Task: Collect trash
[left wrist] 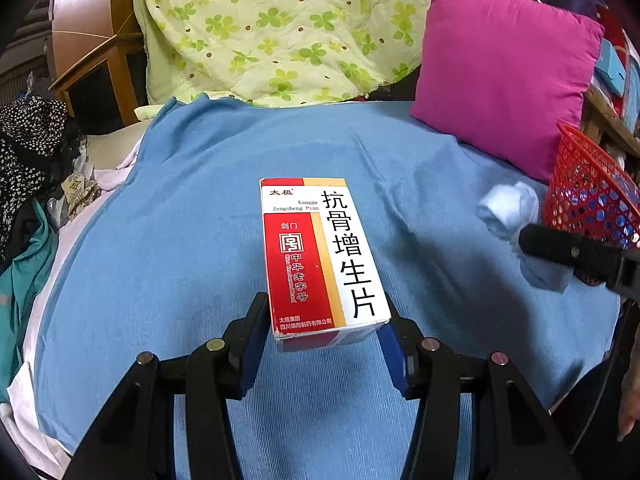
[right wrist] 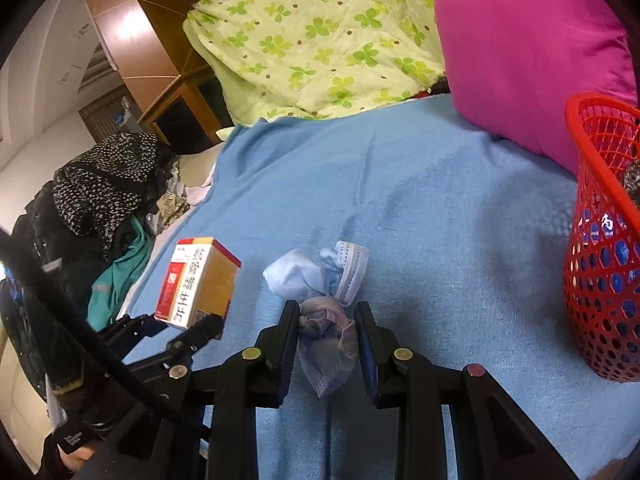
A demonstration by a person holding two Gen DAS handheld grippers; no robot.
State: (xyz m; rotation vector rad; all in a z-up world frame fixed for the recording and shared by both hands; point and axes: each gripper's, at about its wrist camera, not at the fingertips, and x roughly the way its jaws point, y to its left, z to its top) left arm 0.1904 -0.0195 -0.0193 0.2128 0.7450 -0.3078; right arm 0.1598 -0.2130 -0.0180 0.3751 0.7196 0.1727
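Note:
A red, white and gold medicine box [left wrist: 320,260] lies on the blue blanket [left wrist: 200,240]. My left gripper [left wrist: 324,320] is shut on the box's near end. The box also shows in the right wrist view [right wrist: 198,282], held off the blanket by the left gripper. My right gripper [right wrist: 326,320] is shut on a crumpled blue face mask [right wrist: 324,312] that rests on the blanket [right wrist: 440,260]. The mask appears blurred in the left wrist view [left wrist: 512,216]. A red mesh basket [right wrist: 604,248] stands at the right, also in the left wrist view [left wrist: 588,188].
A magenta pillow [left wrist: 504,76] leans at the back right beside the basket. A green clover-print quilt [left wrist: 288,28] is heaped at the back. A pile of clothes [left wrist: 32,184] lies off the blanket's left edge. A wooden cabinet [left wrist: 96,64] stands behind it.

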